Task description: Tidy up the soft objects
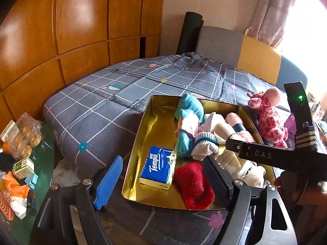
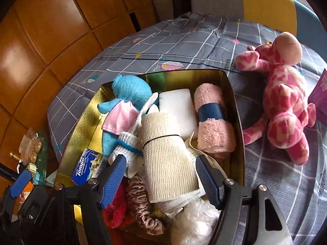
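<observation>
Resting on a checked bed [image 1: 106, 110] beside wood panelling [image 1: 61, 24]: tin [image 2: 235, 94]; left tongs [image 1: 163, 179] and right tongs [image 2: 159, 175] gaping, gripping nothing.

Gold tin [image 2: 237, 110] holds blue plush [image 2: 124, 89], pink towel [image 2: 214, 130], beige ribbed bandage [image 2: 165, 143]; pink-spotted giraffe [image 2: 286, 110] at right.

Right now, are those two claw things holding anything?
Left gripper: open, holding nothing, above the gold tin.
Right gripper: open around the beige bandage roll, not gripping.
</observation>
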A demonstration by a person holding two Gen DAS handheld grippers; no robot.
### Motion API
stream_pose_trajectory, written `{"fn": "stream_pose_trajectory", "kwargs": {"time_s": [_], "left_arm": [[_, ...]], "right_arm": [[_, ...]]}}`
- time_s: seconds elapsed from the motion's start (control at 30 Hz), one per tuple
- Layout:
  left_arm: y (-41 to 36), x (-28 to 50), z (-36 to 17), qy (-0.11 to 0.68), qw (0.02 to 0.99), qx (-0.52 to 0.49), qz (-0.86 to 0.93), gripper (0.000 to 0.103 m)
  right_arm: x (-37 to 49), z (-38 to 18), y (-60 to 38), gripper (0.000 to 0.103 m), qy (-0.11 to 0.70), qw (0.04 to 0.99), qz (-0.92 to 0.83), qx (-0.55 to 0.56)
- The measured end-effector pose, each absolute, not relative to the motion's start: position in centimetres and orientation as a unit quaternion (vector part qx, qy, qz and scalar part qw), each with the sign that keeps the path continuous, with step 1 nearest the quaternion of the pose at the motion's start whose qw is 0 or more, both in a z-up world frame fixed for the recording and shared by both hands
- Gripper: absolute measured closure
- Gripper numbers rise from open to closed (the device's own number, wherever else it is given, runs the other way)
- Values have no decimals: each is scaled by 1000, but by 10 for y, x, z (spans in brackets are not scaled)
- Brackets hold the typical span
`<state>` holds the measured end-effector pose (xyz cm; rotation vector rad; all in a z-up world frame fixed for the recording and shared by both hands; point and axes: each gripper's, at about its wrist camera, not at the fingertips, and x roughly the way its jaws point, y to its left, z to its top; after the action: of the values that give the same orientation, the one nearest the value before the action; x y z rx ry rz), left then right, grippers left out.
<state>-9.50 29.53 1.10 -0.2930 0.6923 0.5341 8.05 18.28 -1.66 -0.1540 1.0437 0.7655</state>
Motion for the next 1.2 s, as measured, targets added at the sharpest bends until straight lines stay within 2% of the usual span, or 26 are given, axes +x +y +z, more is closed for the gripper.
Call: {"fn": "stream_pose_trajectory", "kwargs": {"time_s": [0.5,0.7,1.2], "left_arm": [[279,-89,10,340,896,-133,252,12],[262,-86,13,335,901,-120,248,0],[223,-93,19,326,907,-96,250,0]], "right_arm": [[43,0,145,32,422,837,334,-92],[12,11,109,31,366,880,286,-101],[-8,17,57,31,344,905,238,-72]]}}
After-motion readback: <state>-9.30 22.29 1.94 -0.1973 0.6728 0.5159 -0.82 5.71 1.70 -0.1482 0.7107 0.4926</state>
